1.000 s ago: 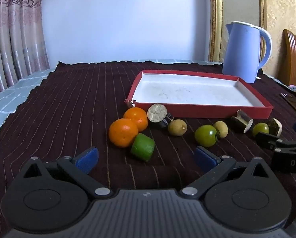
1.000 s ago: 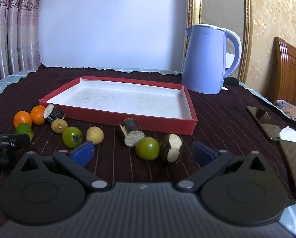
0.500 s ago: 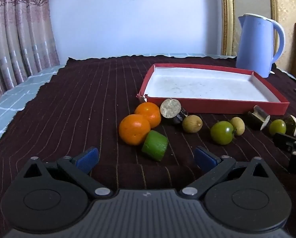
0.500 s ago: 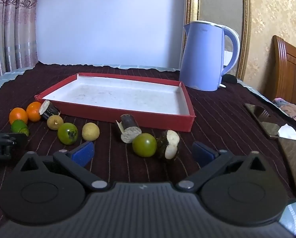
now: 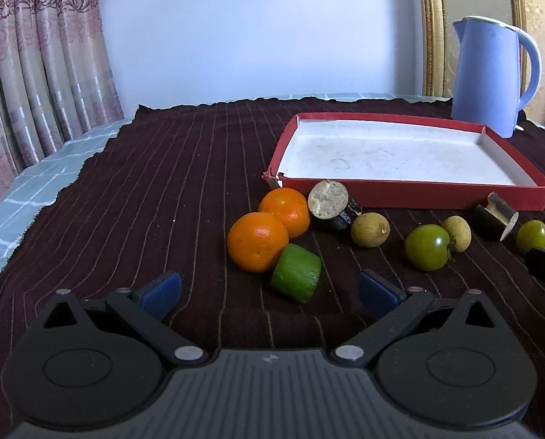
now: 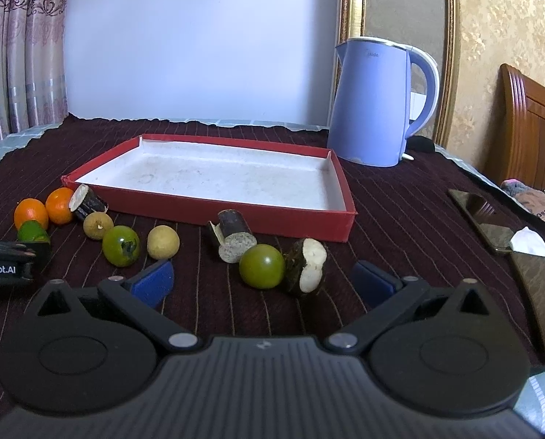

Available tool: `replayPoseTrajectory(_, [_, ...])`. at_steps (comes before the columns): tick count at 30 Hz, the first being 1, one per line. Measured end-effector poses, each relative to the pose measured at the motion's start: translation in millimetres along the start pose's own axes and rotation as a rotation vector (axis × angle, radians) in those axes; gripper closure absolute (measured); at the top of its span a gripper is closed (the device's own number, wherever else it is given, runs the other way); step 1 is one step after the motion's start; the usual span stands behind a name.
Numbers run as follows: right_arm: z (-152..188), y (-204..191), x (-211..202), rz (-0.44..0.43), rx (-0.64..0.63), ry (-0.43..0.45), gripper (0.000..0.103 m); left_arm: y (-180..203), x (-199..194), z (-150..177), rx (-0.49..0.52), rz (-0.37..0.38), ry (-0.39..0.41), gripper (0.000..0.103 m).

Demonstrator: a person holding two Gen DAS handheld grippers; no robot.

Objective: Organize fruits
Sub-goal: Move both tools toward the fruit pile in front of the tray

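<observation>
Your left gripper (image 5: 270, 289) hangs low over the dark striped cloth (image 5: 162, 190) with its blue pads spread wide and nothing between them; your right gripper (image 6: 261, 278) is the same, fingers released and empty. Take the red tray (image 5: 418, 192) as your marker: it lies on the cloth with its white floor bare, and all the fruit sits outside it, strung along its near wall. At the tray's near left corner, a dark cut piece with a pale round face (image 5: 329, 203) lies just beside the wall, touching the farther of two oranges (image 5: 285, 212); the nearer orange (image 5: 257, 241) touches that one and also the green cut chunk (image 5: 297, 272), which lies closest to your left pads. Along the near wall sit a brownish round fruit (image 5: 369, 229), a green tomato (image 5: 428, 247) touching a pale round fruit (image 5: 456, 233), and another dark cut piece (image 6: 232, 236). Near the tray's right corner, a second green tomato (image 6: 262, 266) rests against a dark piece with white flesh (image 6: 305, 267), just ahead of your right pads. A blue kettle (image 6: 375, 102) stands behind the tray's far right corner.
</observation>
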State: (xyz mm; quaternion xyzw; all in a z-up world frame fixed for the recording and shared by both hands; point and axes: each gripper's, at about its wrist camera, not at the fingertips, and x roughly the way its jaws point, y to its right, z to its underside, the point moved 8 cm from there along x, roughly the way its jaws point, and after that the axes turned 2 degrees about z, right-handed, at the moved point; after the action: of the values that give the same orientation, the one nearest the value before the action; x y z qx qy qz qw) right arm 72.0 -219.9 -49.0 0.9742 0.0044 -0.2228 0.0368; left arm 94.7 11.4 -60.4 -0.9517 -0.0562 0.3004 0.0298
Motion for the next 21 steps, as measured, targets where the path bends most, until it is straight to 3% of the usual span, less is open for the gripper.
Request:
replayPoseTrajectory(16, [1,4,3,0.005,0.001,0.007,0.0,1,10,4,0.014,-0.027,-0.029,0.0])
replayPoseTrajectory(21, [13,13,19,-0.005,0.044,-0.034,0.0,1,13,7,0.017,-0.027,-0.035,0.0])
